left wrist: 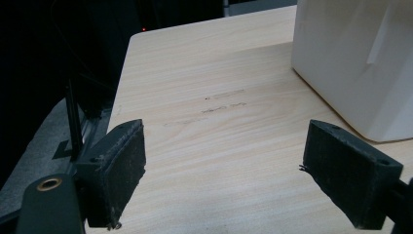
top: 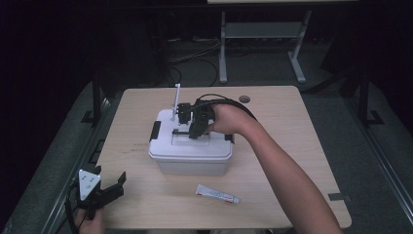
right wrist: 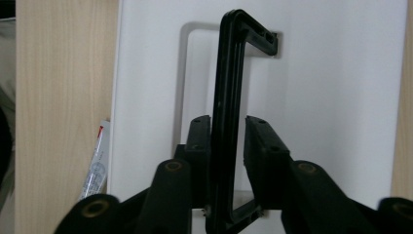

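A white lidded box (top: 190, 158) stands mid-table, and its side (left wrist: 350, 63) fills the upper right of the left gripper view. Its black handle (top: 179, 131) is raised off the lid (right wrist: 341, 97). My right gripper (top: 196, 130) reaches down onto the lid from the right. In the right gripper view its jaws (right wrist: 227, 124) are shut on one bar of the handle (right wrist: 229, 73), with both pads against it. My left gripper (top: 109, 174) hovers at the table's front left corner. It is open (left wrist: 224, 146), with bare tabletop between the pads.
A small white tube (top: 217, 194) lies on the table in front of the box, and its end (right wrist: 97, 161) shows beside the lid. A thin white rod (top: 177, 100) stands upright behind the box. A cable hole (top: 244, 99) sits near the table's far edge.
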A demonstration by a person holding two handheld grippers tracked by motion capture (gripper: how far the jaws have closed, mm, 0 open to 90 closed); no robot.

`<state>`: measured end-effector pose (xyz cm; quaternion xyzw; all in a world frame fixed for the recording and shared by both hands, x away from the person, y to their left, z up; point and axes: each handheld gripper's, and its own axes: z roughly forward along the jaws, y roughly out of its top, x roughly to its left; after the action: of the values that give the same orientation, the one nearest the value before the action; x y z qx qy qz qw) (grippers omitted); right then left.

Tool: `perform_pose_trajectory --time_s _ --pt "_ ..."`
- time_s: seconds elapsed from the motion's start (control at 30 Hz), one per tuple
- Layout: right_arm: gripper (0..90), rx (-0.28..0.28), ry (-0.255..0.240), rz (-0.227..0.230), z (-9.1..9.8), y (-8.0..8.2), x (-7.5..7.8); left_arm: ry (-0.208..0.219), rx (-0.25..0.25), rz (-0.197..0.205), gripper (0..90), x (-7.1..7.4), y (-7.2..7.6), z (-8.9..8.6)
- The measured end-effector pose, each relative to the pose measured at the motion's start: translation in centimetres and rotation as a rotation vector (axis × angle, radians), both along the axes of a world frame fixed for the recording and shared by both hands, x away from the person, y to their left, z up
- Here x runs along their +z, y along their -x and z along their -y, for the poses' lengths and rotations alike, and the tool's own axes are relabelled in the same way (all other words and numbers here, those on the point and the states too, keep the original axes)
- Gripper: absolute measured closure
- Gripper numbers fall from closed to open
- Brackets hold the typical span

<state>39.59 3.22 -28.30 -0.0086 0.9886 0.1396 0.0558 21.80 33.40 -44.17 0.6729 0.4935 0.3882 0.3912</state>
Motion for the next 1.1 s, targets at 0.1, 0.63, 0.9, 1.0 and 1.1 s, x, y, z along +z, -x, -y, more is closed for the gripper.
perform_pose_trajectory --time_s 0.1,0.63,0.9,1.0,1.1 --pt "74.8 -0.005 -0.003 0.008 0.1 -0.1 0.3 0.0 0.0 0.0 15.0 0.0 0.0 0.0" --pt "79.1 -0.057 0.003 0.015 -0.1 -1.9 0.9 0.01 0.006 0.0 15.0 0.0 0.0 -0.2" --pt "80.9 -0.059 0.0 0.007 -0.5 -2.4 1.5 0.01 0.007 -0.001 15.0 -0.1 0.0 -0.2" --pt "82.0 -0.059 -0.006 -0.007 -0.6 -2.5 1.4 0.012 0.008 -0.001 15.0 -0.1 0.0 -0.3" --pt "82.7 -0.061 0.004 -0.015 -0.7 -2.7 1.1 0.016 0.012 -0.001 15.0 -0.1 0.0 -0.4"
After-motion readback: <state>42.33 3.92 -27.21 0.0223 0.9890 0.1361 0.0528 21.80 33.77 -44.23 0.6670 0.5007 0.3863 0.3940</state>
